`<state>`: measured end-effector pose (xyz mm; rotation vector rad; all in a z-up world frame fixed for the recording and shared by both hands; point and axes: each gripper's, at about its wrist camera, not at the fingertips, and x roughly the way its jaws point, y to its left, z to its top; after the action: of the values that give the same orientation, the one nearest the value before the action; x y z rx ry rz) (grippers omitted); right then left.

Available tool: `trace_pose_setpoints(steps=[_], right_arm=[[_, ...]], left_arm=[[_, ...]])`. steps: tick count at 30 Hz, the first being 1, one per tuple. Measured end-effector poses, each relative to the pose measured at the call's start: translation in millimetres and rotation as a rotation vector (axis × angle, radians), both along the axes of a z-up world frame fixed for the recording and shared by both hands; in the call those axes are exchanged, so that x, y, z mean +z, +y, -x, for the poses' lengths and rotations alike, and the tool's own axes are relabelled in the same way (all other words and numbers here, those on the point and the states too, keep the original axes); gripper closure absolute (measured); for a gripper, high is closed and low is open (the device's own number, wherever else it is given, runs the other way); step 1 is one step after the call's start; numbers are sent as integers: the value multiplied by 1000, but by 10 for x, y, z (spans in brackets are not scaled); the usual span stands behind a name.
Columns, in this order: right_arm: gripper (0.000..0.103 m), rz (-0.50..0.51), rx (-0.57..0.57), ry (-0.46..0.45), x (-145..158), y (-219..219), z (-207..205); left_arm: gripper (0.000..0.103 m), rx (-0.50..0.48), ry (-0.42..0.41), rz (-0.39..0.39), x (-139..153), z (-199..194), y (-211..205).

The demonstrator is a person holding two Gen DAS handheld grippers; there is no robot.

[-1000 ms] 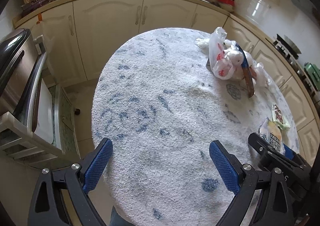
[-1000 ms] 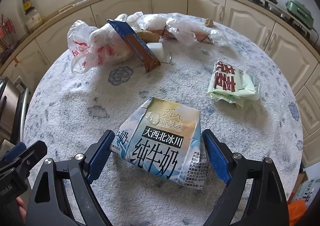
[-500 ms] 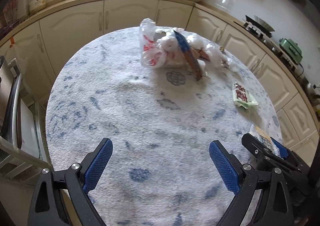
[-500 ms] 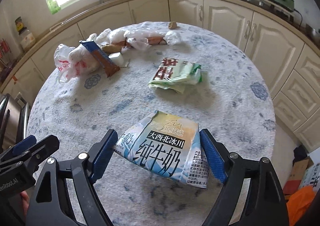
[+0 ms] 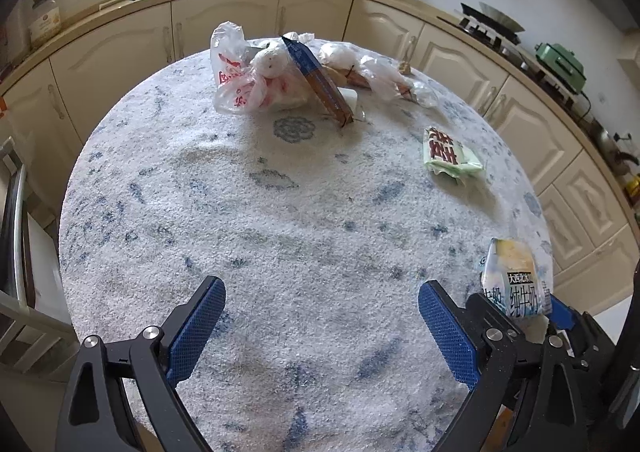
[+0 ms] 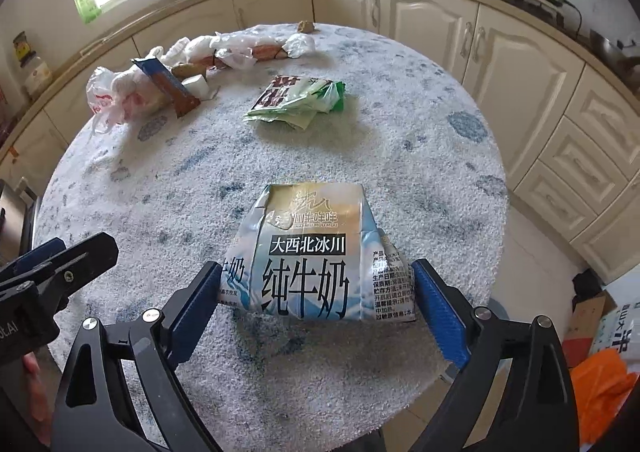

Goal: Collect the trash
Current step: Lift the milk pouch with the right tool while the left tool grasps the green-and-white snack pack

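Early stage: my right fingers (image 6: 316, 292) just widened around the milk carton (image 6: 312, 252), pads barely touching, grip unsure. Left fingers (image 5: 320, 328) wide, empty. Ahead of them, green wrapper (image 6: 296, 100) and bag pile (image 5: 256, 80) sit uncollected on tabletop (image 5: 280, 232)

On the worktop (image 6: 400, 124) I count 1 crushed milk carton (image 6: 316, 252), 1 green snack wrapper (image 6: 298, 100), 1 blue-and-brown snack box (image 6: 168, 86), 1 white plastic bag with red print (image 6: 108, 100) and 1 small white block (image 6: 196, 86). Behind them lie several clear crumpled bags, too tangled for me to count.
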<state>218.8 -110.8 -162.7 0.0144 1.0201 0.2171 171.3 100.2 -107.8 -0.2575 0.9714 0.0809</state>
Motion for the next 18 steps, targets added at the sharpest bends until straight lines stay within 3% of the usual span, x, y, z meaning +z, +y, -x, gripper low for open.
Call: trace_pose_setpoints(steps=[7,10,12,14,18], right_arm=[[0,-21,-128,12,-4,-108,-42],[0,52,-133,-10,-34,-3,-26],[2,74,-125,-43,-47,20,13],[17,70,-123,-68,-13,-17,50],[17,42,-101,-65,-8,-109,54]], left_arm=[[8,27,2,15,-21,66,41],[8,16,4,11,-20,86,22],[8,14,0,10,-12,99,15],[8,12,3,6,-14,95,6],[8,15,9,-6,-13,53,-21]])
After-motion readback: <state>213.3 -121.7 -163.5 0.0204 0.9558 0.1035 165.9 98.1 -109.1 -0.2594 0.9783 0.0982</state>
